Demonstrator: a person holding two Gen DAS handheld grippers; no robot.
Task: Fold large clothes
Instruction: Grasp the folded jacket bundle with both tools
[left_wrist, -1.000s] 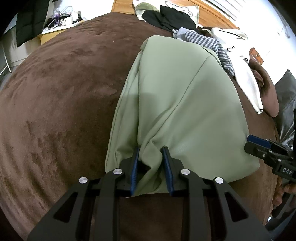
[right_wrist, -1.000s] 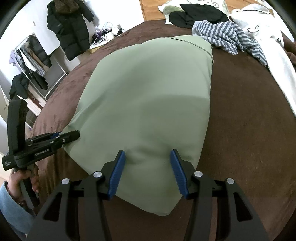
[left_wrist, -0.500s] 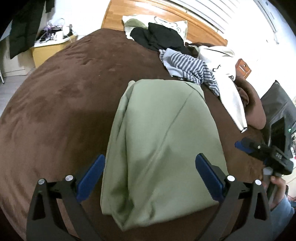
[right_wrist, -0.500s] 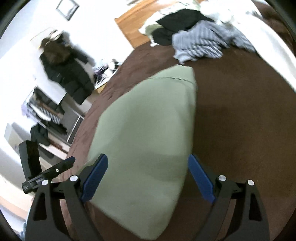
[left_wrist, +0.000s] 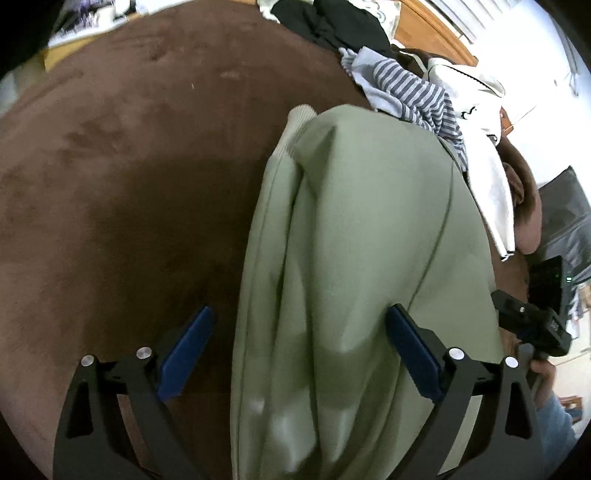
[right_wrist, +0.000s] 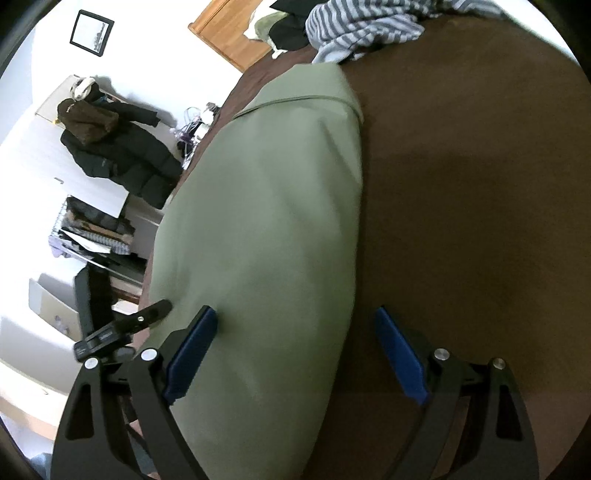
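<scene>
Folded green garment (left_wrist: 362, 258) on a brown bedspread (left_wrist: 129, 184).
Left gripper (left_wrist: 301, 343) and right gripper (right_wrist: 295, 339) gape wide above it, gripping nothing, jaws just opened.

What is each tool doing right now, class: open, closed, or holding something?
Left tool: open, jaws just widened, over the green garment, holding nothing.
Right tool: open, jaws just widened, holding nothing.

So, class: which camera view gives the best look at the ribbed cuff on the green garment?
The left wrist view. The ribbed cuff shows at the far end of the green garment, beside its folded edge. The right wrist view shows the garment's smooth top only; no cuff is visible.
</scene>
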